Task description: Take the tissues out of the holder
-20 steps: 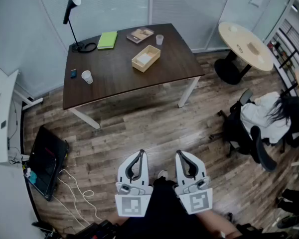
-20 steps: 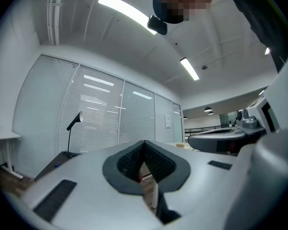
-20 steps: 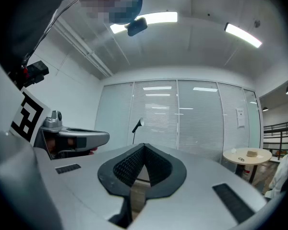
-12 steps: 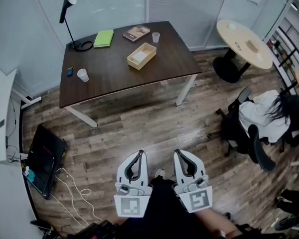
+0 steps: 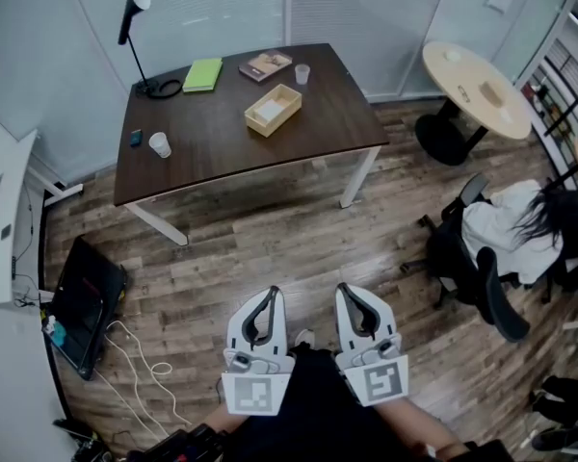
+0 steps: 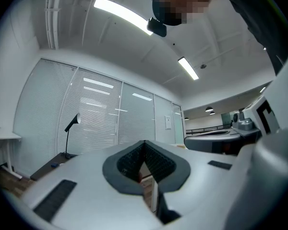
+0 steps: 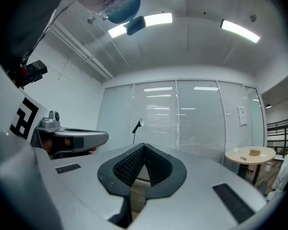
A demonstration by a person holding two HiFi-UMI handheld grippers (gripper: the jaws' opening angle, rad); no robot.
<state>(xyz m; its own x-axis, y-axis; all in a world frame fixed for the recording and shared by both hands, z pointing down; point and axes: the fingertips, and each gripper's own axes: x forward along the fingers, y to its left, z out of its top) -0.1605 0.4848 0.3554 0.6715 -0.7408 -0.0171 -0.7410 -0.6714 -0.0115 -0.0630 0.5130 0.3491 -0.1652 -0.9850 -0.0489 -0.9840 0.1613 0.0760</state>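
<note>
Currently both idle: left gripper [image 5: 273, 293] and right gripper [image 5: 342, 288] are clenched tip to tip with nothing between the jaws. They sit side by side over the floor, well apart from the dark table [image 5: 222, 152]. The open-topped wooden holder [image 5: 288, 93] is on the table with white tissues [image 5: 268, 111] inside. Clear cup [image 5: 302, 73] near holder, white cup [image 5: 159, 144] at left; contents unreadable.

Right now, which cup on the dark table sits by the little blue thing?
The white cup near the left edge of the dark table, beside the blue thing. The other cup, a clear one, stands far across by the brown book.
</note>
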